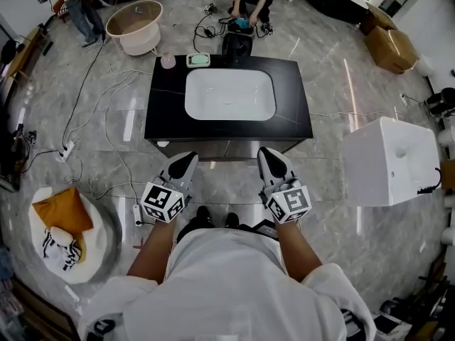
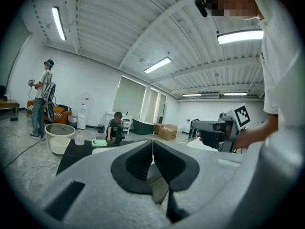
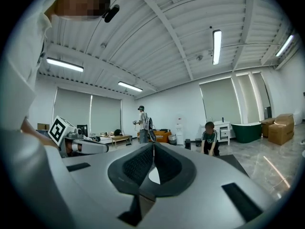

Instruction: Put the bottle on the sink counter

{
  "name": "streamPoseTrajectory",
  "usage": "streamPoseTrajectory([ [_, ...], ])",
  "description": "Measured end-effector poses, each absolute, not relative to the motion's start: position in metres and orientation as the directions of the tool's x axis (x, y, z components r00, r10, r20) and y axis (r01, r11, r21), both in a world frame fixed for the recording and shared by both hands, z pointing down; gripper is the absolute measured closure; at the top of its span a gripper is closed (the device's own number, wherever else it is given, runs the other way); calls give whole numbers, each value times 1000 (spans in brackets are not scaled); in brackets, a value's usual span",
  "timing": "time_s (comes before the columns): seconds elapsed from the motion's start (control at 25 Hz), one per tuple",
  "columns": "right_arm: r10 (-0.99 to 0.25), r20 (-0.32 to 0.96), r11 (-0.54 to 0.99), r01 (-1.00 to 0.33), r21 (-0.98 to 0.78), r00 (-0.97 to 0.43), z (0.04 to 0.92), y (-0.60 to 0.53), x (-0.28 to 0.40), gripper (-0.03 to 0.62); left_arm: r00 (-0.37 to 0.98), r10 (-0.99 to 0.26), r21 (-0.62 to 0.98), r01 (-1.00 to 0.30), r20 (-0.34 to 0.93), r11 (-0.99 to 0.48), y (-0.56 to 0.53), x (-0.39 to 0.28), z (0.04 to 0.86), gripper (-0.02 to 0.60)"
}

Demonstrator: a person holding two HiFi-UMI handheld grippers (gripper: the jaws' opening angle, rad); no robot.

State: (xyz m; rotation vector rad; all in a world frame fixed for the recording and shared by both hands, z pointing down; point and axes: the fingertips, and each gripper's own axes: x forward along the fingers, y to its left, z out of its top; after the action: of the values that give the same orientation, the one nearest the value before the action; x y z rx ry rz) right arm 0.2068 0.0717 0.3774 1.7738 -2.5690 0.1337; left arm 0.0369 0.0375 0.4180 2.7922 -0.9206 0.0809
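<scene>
- Bottle point(image 1: 168, 61): upright on the sink counter point(image 1: 291, 98), far-left corner, just beside the green tray point(image 1: 198, 60).
- Left gripper point(image 1: 188, 160), right gripper point(image 1: 269, 155): before the counter's front edge, jaws fully closed, gripping nothing.

Reading as an open test studio, not a home. A freestanding sink counter point(image 1: 291, 98) is standing alone just ahead of the fingers point(image 1: 183, 166) on a polished marble floor point(image 1: 334, 212). Cables point(image 1: 199, 34) are trailing beyond it, cardboard boxes point(image 1: 389, 47) are sitting far to the fingers' right, and strip lights point(image 2: 158, 65) are running overhead.
</scene>
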Motion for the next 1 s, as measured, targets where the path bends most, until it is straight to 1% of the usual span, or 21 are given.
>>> streamPoseTrajectory([
  [0.16, -898, -26, 440, -897, -31, -439, 351, 95, 226, 577, 799, -597, 162, -599, 67, -784, 54, 57, 392, 563],
  [0.28, -907, -59, 417, -909, 3, -416, 347, 113, 252, 580, 791, -609, 186, -607, 51, -773, 72, 74, 388, 563],
  [0.44, -916, -49, 400, -915, -44, -398, 361, 124, 274, 580, 789, -610, 199, -611, 73, -766, 95, 93, 399, 563],
  [0.64, -890, -58, 456, -888, -66, -452, 365, 131, 274, 580, 779, -619, 196, -625, 101, -755, 113, 97, 403, 563],
  [0.84, -869, -77, 494, -867, -68, -490, 362, 131, 273, 580, 778, -621, 169, -628, 101, -760, 121, 108, 388, 563],
  [1.0, -848, -73, 529, -845, -76, -524, 369, 132, 256, 580, 758, -644, 160, -651, 102, -742, 127, 97, 388, 563],
])
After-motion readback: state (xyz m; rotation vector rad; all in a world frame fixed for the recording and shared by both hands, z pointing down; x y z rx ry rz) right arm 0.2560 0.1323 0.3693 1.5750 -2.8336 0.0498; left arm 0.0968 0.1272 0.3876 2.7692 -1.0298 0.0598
